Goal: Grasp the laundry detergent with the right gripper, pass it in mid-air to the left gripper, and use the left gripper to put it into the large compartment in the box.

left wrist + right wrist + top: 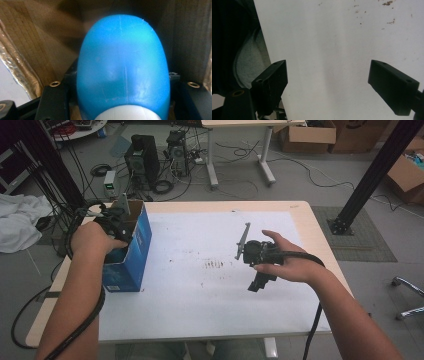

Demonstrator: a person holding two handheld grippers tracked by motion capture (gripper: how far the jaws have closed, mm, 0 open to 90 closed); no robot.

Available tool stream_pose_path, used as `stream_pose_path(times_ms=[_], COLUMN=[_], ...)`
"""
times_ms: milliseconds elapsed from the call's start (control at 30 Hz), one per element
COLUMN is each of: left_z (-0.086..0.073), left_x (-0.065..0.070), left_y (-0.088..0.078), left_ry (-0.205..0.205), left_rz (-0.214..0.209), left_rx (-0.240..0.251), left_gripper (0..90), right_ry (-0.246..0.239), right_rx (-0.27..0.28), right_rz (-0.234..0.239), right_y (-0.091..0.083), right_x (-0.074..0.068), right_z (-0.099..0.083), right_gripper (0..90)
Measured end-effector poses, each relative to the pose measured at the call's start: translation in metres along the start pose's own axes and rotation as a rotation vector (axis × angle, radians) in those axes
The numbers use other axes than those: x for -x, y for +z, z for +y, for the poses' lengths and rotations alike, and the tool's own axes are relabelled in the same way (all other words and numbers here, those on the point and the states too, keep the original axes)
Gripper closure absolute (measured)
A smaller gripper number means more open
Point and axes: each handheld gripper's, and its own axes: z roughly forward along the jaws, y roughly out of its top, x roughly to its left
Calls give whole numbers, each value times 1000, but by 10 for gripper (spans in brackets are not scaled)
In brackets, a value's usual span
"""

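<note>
A blue cardboard box (134,257) stands open-topped at the table's left side. My left gripper (118,226) reaches down into it, with brown cardboard walls all around in the left gripper view. There my left gripper (122,85) is shut on a rounded blue plastic bottle (122,57) with a white cap (127,114) at the near end. My right gripper (259,282) hovers over the white sheet (200,295) right of centre, pointing down toward the near edge. In the right gripper view its jaws (328,80) stand open with nothing between them.
Small brown specks (215,264) mark the middle of the sheet. The wooden table (312,240) ends just right of the sheet. Behind it on the floor are computer towers (142,157), cables and cardboard boxes (307,137). A black post (372,175) stands at the right.
</note>
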Motion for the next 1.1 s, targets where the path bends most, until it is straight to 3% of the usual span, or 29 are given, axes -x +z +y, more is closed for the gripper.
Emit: stream_pose_path(times_ms=[333,667,1100], left_z=[-2,-5,-10], left_x=[-4,-6,-6], left_y=[0,-3,-28], left_ry=[-2,0,16], left_rz=[-26,-33,-21], left_rx=[15,2,39], left_gripper=[380,300,283], right_ry=[1,-2,-13], right_rx=[-2,-8,-9], right_rz=[3,5,3], right_y=[0,-1,2], right_x=[0,-1,-1], right_z=[0,1,4], right_gripper=[157,157,157])
